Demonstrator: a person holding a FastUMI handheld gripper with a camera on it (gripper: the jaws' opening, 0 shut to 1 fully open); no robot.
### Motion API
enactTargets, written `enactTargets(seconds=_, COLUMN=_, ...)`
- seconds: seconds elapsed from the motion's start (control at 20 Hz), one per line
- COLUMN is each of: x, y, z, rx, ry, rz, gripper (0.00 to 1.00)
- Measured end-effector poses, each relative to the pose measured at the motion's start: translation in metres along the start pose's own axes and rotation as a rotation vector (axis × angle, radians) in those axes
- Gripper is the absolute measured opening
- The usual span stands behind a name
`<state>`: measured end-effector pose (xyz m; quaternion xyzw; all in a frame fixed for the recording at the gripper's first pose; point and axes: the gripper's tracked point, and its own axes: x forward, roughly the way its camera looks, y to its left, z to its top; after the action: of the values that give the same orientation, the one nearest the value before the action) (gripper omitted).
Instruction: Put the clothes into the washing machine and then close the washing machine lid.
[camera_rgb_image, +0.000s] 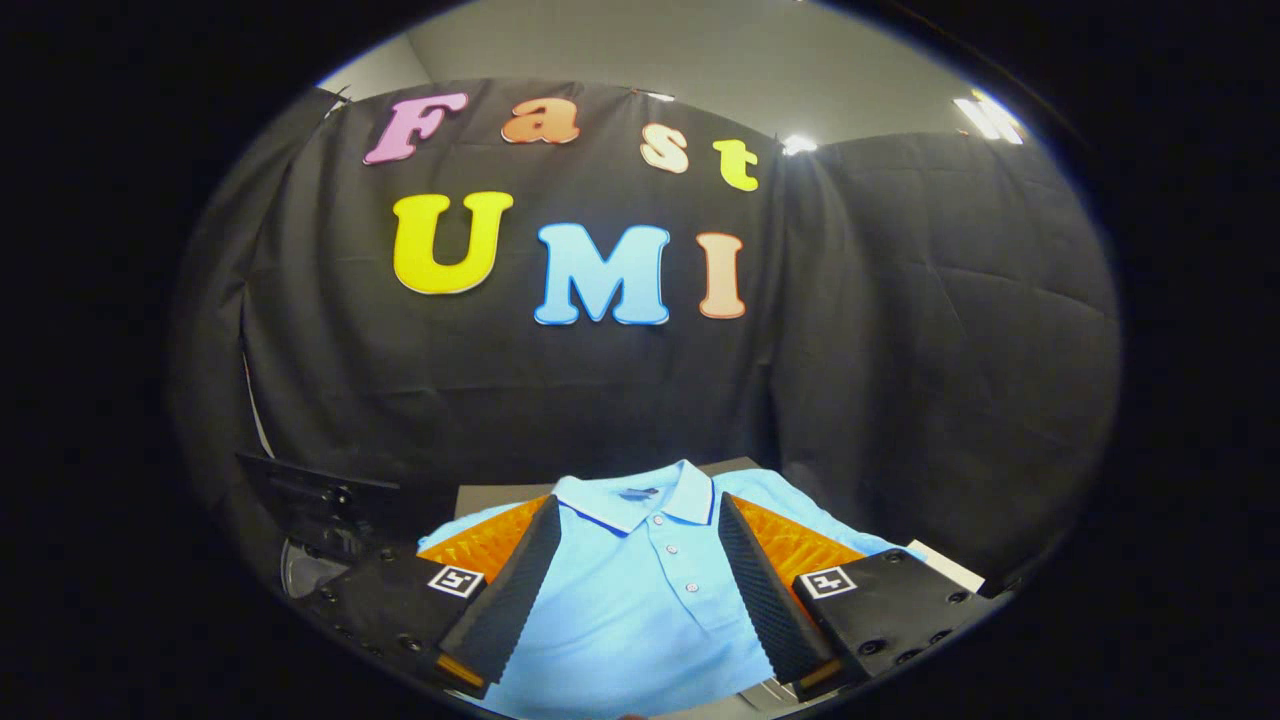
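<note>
One light-blue polo shirt (640, 590) lies flat and face up on a table (500, 495), directly ahead of and below the gripper (635, 515), whose two fingers stand spread wide and hold nothing. The shirt's long axis runs near to far, collar at the far end and body toward the camera, so the fingers straddle its chest, one over each shoulder, with the buttoned placket running down the gap between them. Whether the fingertips touch the cloth cannot be told from this view. The garment looks neatly laid out: a folded collar edged with a dark stripe, three small pale buttons, short sleeves spreading left and right behind the fingers. Its fabric looks soft and will likely bunch rather than lift as one piece, so a pinch probably has to gather a fold near the collar. To the near left, beside the table, sits what appears to be the washing machine (320, 510), its dark lid raised; the coming carry would therefore seem to go leftward.
</note>
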<state>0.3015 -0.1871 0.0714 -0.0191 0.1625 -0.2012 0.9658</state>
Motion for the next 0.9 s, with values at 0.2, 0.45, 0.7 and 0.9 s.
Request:
enactTargets(seconds=0.2, x=0.029, y=-0.002, z=-0.020, rx=-0.001, ry=0.119, rz=0.002, gripper=0.99)
enactTargets(seconds=0.45, x=0.055, y=0.001, z=-0.047, rx=-0.006, ry=0.277, rz=0.019, gripper=0.99)
enactTargets(seconds=0.7, x=0.060, y=0.008, z=-0.071, rx=0.009, ry=0.401, rz=0.027, gripper=0.99)
enactTargets(seconds=0.9, x=0.060, y=0.005, z=-0.076, rx=0.070, ry=0.446, rz=0.041, gripper=0.97)
